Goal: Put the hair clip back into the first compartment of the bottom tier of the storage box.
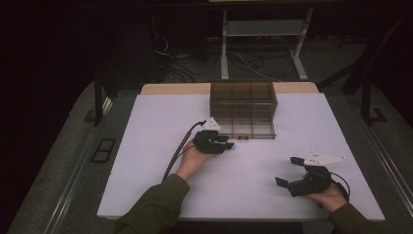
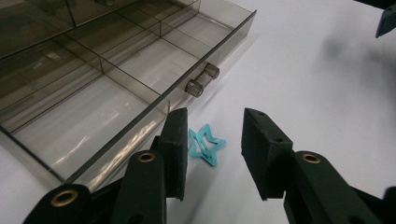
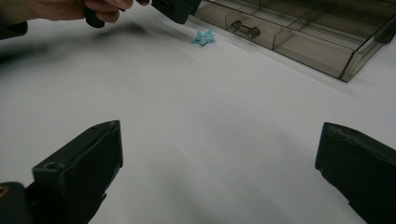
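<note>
Star clip (image 2: 206,145) lying flat, tabletop.

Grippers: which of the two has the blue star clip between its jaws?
The left gripper: the star clip lies on the table between its jaws, untouched. The right gripper stands wide open over bare table.

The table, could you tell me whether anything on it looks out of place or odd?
One thing stands out: a small turquoise star-shaped hair clip lies loose on the white table, just outside the open drawer of the smoky organiser, between the left gripper's open jaws.
</note>
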`<action>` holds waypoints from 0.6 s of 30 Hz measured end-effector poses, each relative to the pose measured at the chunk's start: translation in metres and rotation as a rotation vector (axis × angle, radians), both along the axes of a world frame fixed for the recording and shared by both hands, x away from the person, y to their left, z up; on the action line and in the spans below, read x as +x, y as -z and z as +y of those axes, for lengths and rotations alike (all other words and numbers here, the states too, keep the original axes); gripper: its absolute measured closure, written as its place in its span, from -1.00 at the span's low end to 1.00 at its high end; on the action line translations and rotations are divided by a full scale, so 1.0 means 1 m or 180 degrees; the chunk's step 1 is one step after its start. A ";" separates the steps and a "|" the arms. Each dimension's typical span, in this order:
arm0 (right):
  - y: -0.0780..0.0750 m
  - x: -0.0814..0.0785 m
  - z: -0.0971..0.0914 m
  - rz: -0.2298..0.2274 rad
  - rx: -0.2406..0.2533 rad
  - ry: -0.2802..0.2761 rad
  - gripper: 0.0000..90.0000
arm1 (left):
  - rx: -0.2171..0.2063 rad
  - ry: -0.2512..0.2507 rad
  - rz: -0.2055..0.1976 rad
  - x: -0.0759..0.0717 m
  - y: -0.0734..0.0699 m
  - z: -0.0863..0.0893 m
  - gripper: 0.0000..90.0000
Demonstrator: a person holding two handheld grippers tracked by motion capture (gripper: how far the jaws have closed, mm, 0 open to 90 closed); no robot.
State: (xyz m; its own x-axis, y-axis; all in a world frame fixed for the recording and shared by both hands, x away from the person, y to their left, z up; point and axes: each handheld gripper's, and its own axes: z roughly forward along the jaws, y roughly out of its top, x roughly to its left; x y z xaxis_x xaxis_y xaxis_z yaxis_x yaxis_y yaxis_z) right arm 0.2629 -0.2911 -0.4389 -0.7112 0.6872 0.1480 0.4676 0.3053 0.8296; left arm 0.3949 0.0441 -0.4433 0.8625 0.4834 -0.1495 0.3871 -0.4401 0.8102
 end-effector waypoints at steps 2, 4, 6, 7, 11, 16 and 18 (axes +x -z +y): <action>0.000 0.000 0.000 -0.0002 -0.0001 0.0000 -0.99 | 0.0022 0.0021 0.0000 0.002 0.001 -0.002 0.39; 0.000 0.000 0.000 -0.0002 0.0004 -0.0004 -0.99 | 0.0029 0.0014 0.0015 0.003 0.003 -0.005 0.41; 0.000 0.000 -0.001 -0.0001 0.0007 0.0001 -0.99 | 0.0080 0.0046 -0.0013 0.004 0.004 -0.007 0.43; 0.000 0.000 -0.001 0.0000 0.0009 0.0003 -0.99 | 0.0063 0.0023 -0.0005 0.004 0.004 -0.008 0.44; 0.000 0.000 -0.001 -0.0001 0.0009 0.0002 -0.99 | 0.0110 0.0020 -0.0003 0.006 0.008 -0.009 0.46; 0.000 0.000 0.000 -0.0002 -0.0007 -0.0010 -0.99 | 0.0207 0.0032 -0.0035 0.008 0.010 -0.008 0.49; 0.000 -0.001 0.000 0.0003 -0.0010 -0.0006 -0.99 | 0.0206 0.0031 -0.0028 0.008 0.011 -0.009 0.50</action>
